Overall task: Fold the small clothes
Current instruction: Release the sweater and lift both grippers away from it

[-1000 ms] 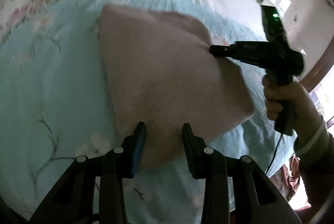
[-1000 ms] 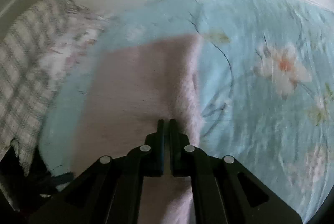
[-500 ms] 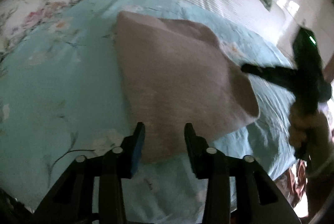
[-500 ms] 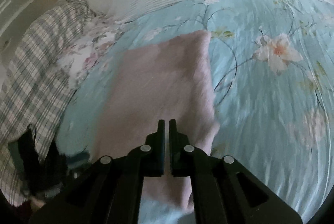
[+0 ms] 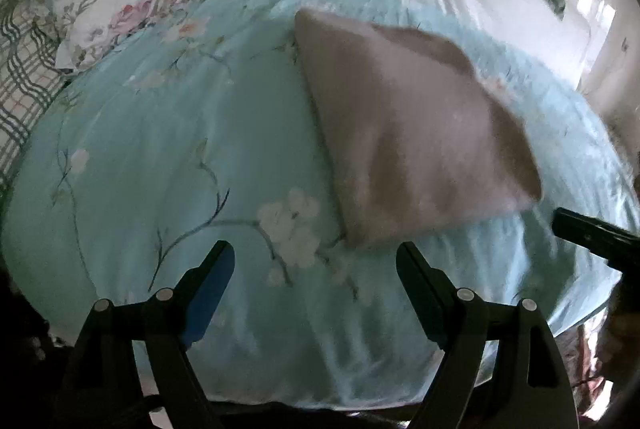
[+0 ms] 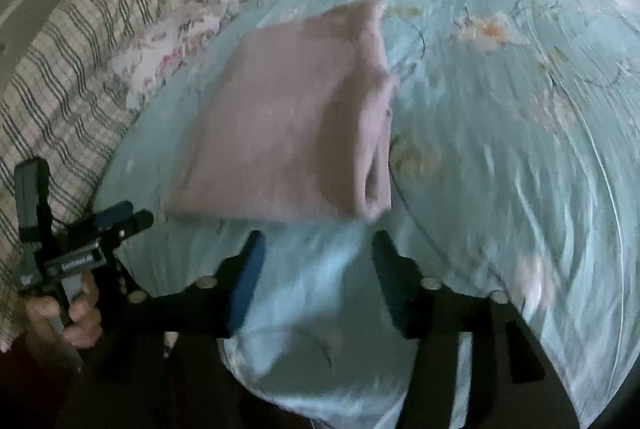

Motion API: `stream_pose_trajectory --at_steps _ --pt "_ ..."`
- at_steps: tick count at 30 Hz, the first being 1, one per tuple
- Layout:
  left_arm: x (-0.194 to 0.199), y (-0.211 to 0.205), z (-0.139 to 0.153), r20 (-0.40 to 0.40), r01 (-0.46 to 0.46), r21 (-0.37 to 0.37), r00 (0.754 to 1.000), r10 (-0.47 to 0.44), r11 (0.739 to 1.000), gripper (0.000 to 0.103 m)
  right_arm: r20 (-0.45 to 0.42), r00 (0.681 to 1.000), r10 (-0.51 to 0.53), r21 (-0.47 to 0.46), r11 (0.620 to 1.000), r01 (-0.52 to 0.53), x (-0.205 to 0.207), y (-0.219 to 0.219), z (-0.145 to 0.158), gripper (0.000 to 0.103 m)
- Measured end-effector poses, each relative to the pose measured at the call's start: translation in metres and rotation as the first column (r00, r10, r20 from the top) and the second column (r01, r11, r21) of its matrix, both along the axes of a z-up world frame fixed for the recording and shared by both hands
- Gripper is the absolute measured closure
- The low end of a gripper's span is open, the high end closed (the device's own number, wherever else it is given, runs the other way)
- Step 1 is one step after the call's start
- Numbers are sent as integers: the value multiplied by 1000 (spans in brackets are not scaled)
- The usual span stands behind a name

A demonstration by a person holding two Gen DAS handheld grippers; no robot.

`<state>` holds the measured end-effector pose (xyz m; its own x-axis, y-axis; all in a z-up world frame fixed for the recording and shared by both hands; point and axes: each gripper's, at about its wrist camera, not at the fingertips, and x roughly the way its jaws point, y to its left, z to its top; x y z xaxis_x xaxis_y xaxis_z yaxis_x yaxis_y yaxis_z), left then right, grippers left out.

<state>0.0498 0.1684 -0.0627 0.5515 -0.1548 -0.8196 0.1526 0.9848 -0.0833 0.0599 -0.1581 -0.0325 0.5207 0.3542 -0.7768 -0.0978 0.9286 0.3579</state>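
Jaws on both sides are opening with nothing between them: my left gripper [image 5: 314,271] stands wide over bare quilt, and my right gripper [image 6: 318,261] is parting just short of the cloth's near edge. Neither touches the pink garment [image 5: 404,133].

That garment lies folded into a rough rectangle on the pale blue floral quilt [image 5: 160,157] of the bed. In the left wrist view it sits at about one o'clock from my left jaws; in the right wrist view it sits at twelve o'clock, with its layered open end [image 6: 376,185] at one o'clock. The right gripper's tip also shows at three o'clock in the left view.

I judge this as the release after a fold. To do it well, I would pull both grippers clear without snagging the top layer, then check that the edges line up. The stacked end looks loose and could spring open, so a light press there may help.

No containers are in view; only a floral pillow [image 5: 120,9] and plaid bedding [image 6: 60,69] toward ten o'clock.
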Motion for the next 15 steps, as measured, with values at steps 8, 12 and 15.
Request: stream_pose_trajectory --at_steps 8,12,15 --pt "-20 -12 -3 0 91 79 996 -91 993 20 -27 998 60 -80 995 -62 -23 16 -3 23" --pt "-27 -8 11 39 86 54 995 -88 995 20 -1 997 72 -91 993 -71 -27 17 7 19" --pt "-31 -5 27 88 64 63 994 -69 996 20 23 997 68 -94 993 -65 -28 14 19 18"
